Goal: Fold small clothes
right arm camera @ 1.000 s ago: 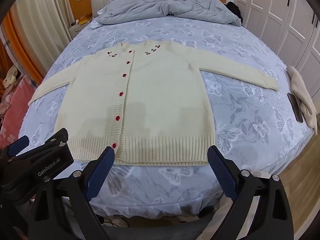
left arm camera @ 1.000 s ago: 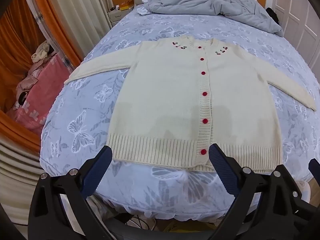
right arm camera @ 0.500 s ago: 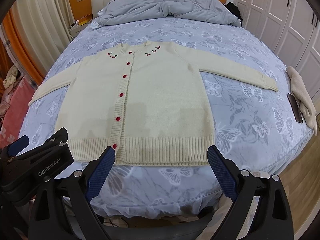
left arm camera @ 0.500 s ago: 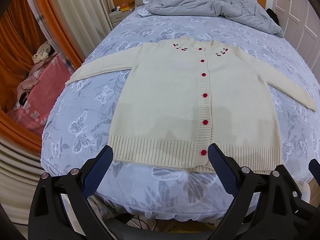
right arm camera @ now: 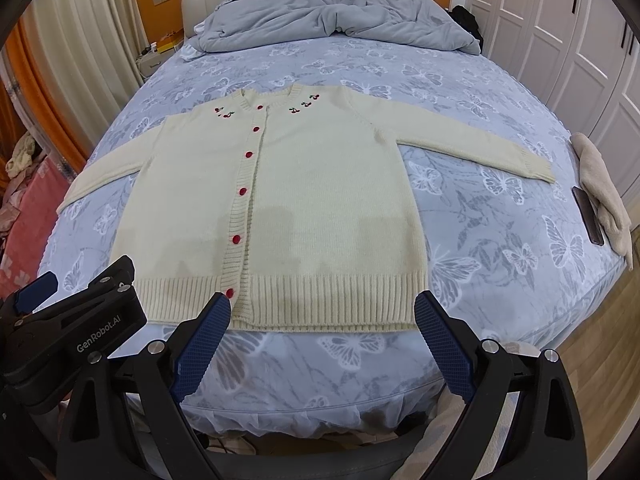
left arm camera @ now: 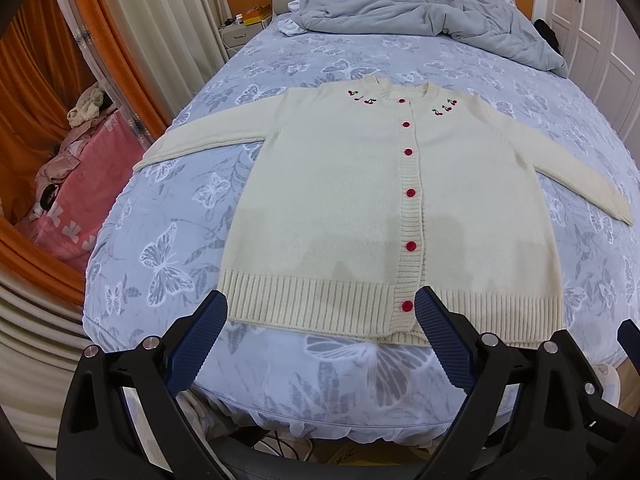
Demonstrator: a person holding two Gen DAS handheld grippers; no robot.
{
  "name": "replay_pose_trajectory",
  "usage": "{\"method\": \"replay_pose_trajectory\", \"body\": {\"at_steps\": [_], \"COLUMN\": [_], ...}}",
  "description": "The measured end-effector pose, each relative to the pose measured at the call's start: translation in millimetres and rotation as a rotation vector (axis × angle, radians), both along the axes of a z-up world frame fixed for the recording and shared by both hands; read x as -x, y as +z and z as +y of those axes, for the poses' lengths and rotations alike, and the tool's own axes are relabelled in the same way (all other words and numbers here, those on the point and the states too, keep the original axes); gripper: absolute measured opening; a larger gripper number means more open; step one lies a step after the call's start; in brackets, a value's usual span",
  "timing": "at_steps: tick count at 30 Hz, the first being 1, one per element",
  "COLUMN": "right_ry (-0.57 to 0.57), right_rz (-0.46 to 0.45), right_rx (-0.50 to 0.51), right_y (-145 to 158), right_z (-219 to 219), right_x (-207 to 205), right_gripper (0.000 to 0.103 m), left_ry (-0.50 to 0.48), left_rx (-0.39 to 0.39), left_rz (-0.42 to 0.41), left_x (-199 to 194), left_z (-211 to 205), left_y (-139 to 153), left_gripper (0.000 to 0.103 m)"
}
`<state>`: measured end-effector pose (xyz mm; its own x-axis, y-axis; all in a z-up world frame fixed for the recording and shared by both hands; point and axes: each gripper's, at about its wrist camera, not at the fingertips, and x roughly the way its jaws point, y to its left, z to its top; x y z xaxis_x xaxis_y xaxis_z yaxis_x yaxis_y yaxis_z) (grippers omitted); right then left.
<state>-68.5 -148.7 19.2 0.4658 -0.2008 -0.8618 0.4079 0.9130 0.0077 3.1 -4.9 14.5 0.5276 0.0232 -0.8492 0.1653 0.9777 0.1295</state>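
A cream knit cardigan (left arm camera: 344, 208) with red buttons and cherry embroidery lies flat, face up, on the bed, both sleeves spread out; it also shows in the right wrist view (right arm camera: 328, 208). My left gripper (left arm camera: 322, 304) is open and empty, hovering just above the ribbed hem near the bed's foot. My right gripper (right arm camera: 322, 304) is open and empty over the hem's right half. The left gripper's body (right arm camera: 76, 332) shows at the lower left of the right wrist view.
The bed (left arm camera: 168, 240) has a blue butterfly sheet. A grey duvet (left arm camera: 420, 8) is bunched at the head. A beige cloth (right arm camera: 604, 196) and a dark phone (right arm camera: 588, 216) lie at the right edge. Pink bedding (left arm camera: 72, 196) and orange curtains stand left.
Both grippers have edged slightly forward toward the cardigan's hem. The cardigan has not moved.
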Motion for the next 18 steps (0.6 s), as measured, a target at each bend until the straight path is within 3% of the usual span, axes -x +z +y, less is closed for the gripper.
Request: {"method": "replay_pose_trajectory", "body": {"at_steps": [18], "right_ry": [-0.003], "right_rz": [0.007], "right_rx": [0.006], "right_y": [0.9], "right_z": [0.9], "right_x": [1.4], "right_gripper": [0.087], "left_ry": [-0.006], "left_rx": [-0.016], "left_rz": [-0.013], "left_x": [-1.0], "left_z": [1.7], "left_y": [5.0], "left_gripper": [0.090]}}
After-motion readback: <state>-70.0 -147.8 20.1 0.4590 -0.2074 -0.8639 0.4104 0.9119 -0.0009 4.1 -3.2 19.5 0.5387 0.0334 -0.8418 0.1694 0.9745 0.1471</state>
